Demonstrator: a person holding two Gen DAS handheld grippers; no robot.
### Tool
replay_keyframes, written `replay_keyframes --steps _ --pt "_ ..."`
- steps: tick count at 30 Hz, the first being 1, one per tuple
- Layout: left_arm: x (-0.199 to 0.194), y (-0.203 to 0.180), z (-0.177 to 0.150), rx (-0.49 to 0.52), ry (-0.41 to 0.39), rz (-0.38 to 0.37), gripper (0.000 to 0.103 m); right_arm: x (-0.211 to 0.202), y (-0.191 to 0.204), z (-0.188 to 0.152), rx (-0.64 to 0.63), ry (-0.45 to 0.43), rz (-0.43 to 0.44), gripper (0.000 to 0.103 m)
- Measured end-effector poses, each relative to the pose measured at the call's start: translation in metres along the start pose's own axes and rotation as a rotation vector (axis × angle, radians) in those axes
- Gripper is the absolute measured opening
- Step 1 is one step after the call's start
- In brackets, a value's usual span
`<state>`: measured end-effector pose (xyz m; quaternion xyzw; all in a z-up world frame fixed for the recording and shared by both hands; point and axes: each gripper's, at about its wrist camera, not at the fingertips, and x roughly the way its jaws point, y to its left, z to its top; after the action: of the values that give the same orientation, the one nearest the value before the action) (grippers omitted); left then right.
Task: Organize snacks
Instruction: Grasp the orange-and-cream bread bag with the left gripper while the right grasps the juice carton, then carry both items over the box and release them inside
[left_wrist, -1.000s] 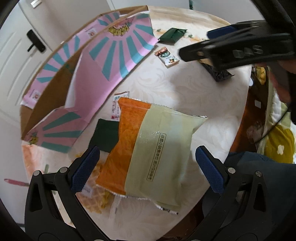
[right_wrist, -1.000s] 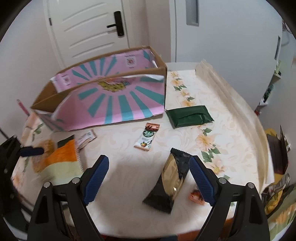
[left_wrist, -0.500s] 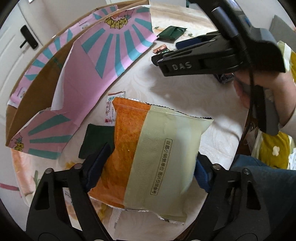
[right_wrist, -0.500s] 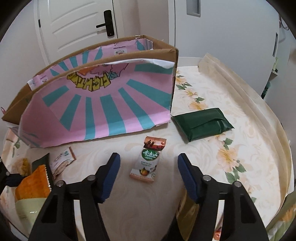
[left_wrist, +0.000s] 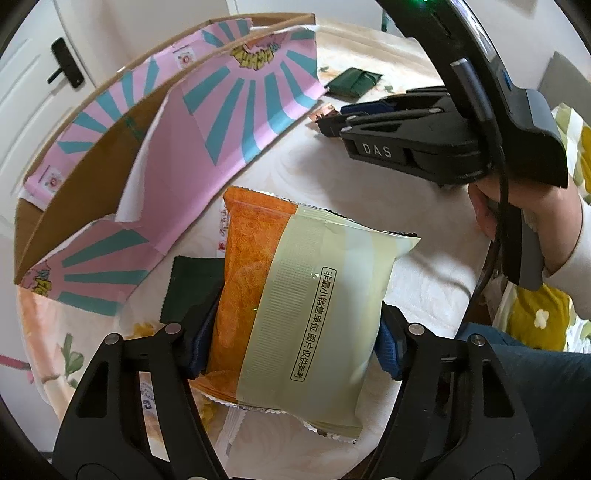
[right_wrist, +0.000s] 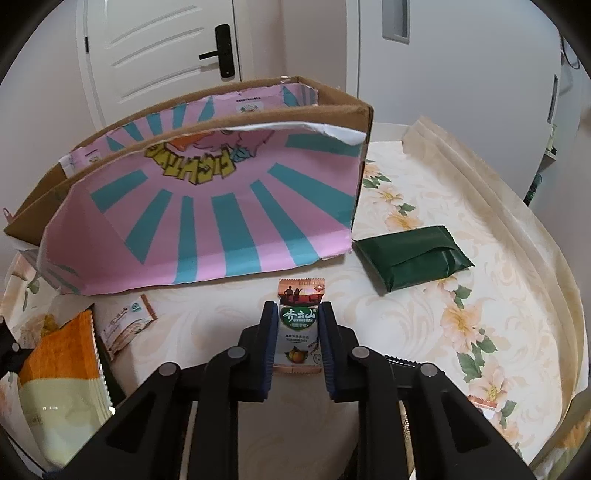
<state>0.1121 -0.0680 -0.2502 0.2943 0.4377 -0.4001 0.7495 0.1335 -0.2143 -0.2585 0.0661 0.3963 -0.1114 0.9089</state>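
Note:
My left gripper (left_wrist: 295, 343) is shut on a large orange and pale green snack bag (left_wrist: 295, 306), its blue pads pressing both sides. The bag also shows at the left edge of the right wrist view (right_wrist: 62, 373). My right gripper (right_wrist: 297, 332) is shut on a small white and brown snack packet (right_wrist: 298, 328) on the table. The right gripper also shows in the left wrist view (left_wrist: 332, 118), near the box. An open pink and teal cardboard box (right_wrist: 207, 218) stands at the back of the table; it also shows in the left wrist view (left_wrist: 192, 147).
A dark green packet (right_wrist: 413, 254) lies right of the box. A small white sachet (right_wrist: 125, 325) lies left of my right gripper. A dark green sachet (left_wrist: 192, 291) lies under the big bag. The floral tablecloth (right_wrist: 480, 295) drops off at the right edge.
My left gripper has closed on the orange and green bag. My right gripper moved forward from the black and gold packet and closed on the small white packet.

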Motion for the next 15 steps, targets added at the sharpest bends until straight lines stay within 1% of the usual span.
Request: replay_keyframes --steps 5,8,11,15 --pt "-0.016 -0.004 -0.002 -0.031 -0.02 0.01 0.066 -0.015 -0.001 0.004 -0.006 -0.012 0.022 0.02" --pt "-0.028 -0.006 0.003 -0.062 -0.037 0.021 0.066 -0.027 -0.004 0.008 -0.008 -0.023 0.032 0.02" --pt "-0.046 -0.008 0.008 -0.109 -0.064 0.044 0.066 -0.042 -0.01 0.018 -0.008 -0.035 0.055 0.02" --pt "-0.079 -0.006 0.02 -0.209 -0.113 0.089 0.066 -0.066 -0.019 0.036 -0.031 -0.066 0.09 0.02"
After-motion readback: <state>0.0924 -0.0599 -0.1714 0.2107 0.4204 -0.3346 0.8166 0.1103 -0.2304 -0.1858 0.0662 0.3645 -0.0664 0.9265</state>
